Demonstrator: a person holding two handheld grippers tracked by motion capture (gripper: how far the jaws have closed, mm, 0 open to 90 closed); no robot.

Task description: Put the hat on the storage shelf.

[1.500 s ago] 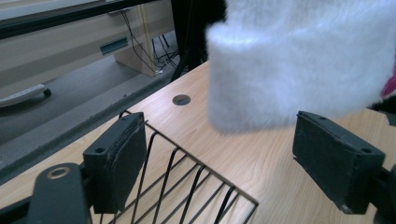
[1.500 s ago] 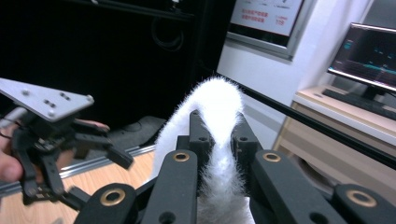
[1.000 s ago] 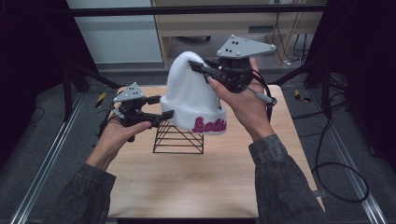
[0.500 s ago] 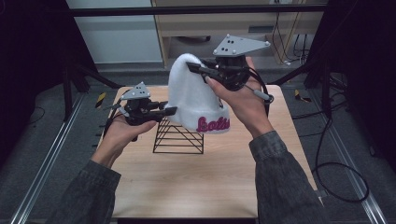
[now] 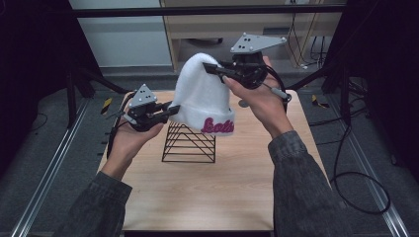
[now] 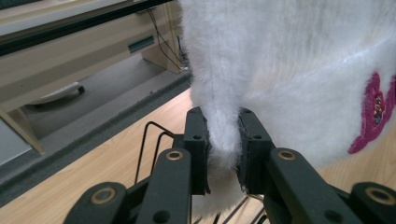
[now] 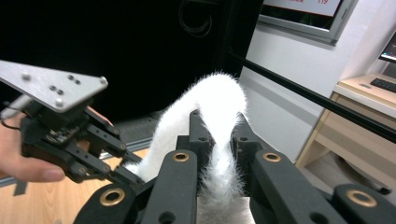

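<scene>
A fuzzy white hat (image 5: 200, 96) with pink lettering on its brim is hanging in the air above the wooden tabletop (image 5: 212, 190), stretched between the two grippers. The left gripper (image 5: 170, 109) is pinching the lower brim of the hat at its left edge; its jaws have just been closing, and in the left gripper view the pads are pressing on a fold of the white fabric (image 6: 223, 135). The right gripper (image 5: 213, 70) is clamping the top of the hat, with the fluffy crown (image 7: 223, 121) squeezed between its jaws. A black wire rack (image 5: 190, 144) is standing on the tabletop just beneath the hat, its top seeming to sit right at the brim.
</scene>
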